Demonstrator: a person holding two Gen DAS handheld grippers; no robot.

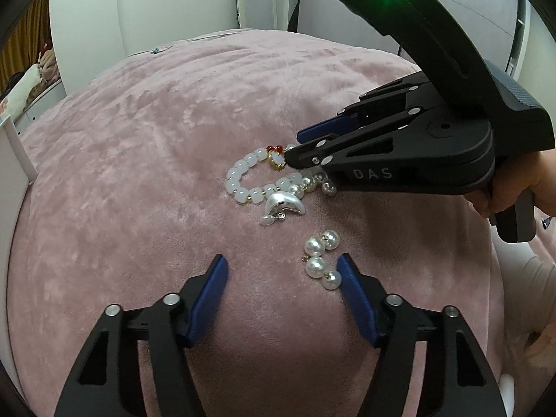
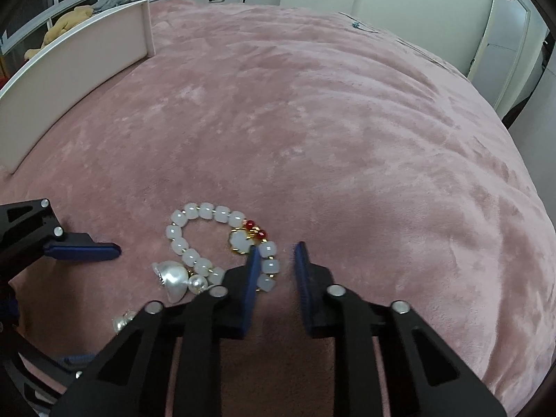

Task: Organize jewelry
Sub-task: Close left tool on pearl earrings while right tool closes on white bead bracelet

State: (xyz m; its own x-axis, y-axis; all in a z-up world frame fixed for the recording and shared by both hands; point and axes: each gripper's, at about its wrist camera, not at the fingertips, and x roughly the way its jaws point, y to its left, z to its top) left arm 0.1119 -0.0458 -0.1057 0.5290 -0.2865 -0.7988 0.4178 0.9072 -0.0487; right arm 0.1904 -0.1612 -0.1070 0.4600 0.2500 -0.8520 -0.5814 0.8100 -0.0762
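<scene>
A white bead bracelet (image 1: 243,180) with red beads and a gold-rimmed charm (image 1: 277,158) lies on a pink plush blanket (image 1: 139,173). A silver crescent piece (image 1: 283,203) and several pearl earrings (image 1: 321,255) lie beside it. My right gripper (image 1: 293,144) is open, its jaws straddling the bracelet's beads (image 2: 269,264) next to the charm (image 2: 241,241). My left gripper (image 1: 281,267) is open and empty just in front of the pearl earrings, its right finger (image 1: 351,278) touching one. One left finger (image 2: 87,250) shows in the right wrist view.
A white low panel (image 2: 69,80) borders the blanket at the left. White cabinets (image 2: 504,34) stand behind the bed. The person's hand (image 1: 521,191) holds the right gripper's handle.
</scene>
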